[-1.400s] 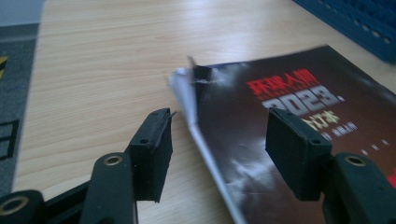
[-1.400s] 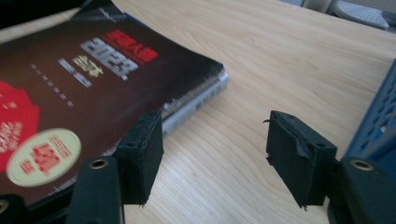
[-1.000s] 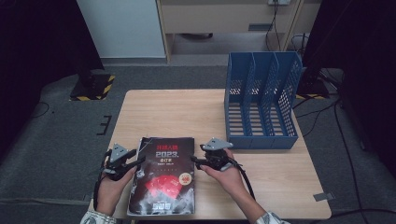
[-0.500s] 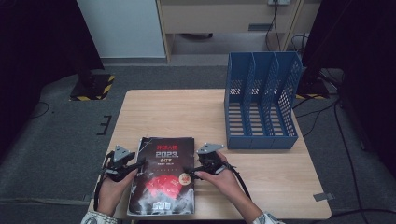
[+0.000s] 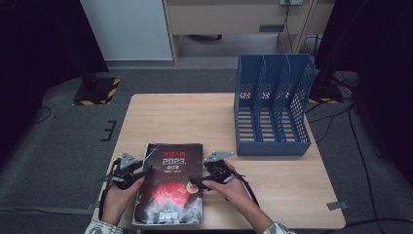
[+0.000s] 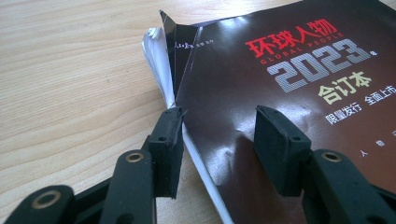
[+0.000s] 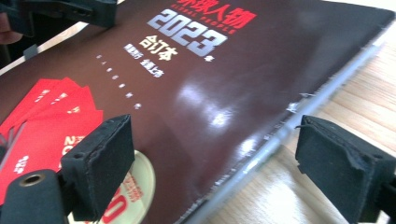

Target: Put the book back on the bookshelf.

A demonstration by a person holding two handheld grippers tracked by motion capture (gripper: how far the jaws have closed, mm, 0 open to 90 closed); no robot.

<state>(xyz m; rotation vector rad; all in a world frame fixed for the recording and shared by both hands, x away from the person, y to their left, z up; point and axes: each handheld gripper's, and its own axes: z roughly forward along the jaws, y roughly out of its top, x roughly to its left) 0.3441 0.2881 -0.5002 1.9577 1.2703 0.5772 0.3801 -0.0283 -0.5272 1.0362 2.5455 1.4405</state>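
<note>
A thick dark book (image 5: pixel 170 187) with red and silver print lies flat near the table's front edge. My left gripper (image 5: pixel 143 171) is at its left edge. In the left gripper view its jaws (image 6: pixel 219 140) stand apart, one pad against the white page edges, the other resting on the cover (image 6: pixel 280 93). My right gripper (image 5: pixel 197 181) is at the book's right edge. Its jaws (image 7: pixel 215 144) have just been opening and stand wide, straddling the spine edge of the book (image 7: pixel 210 84) without touching it.
A blue file rack (image 5: pixel 272 107) with three slots stands at the table's (image 5: pixel 195 117) far right. Bare wood lies between rack and book. Dark floor with cables surrounds the table.
My right gripper has sunk a little toward the book's right edge and its jaws have opened wider. The left gripper and the book have stayed put.
</note>
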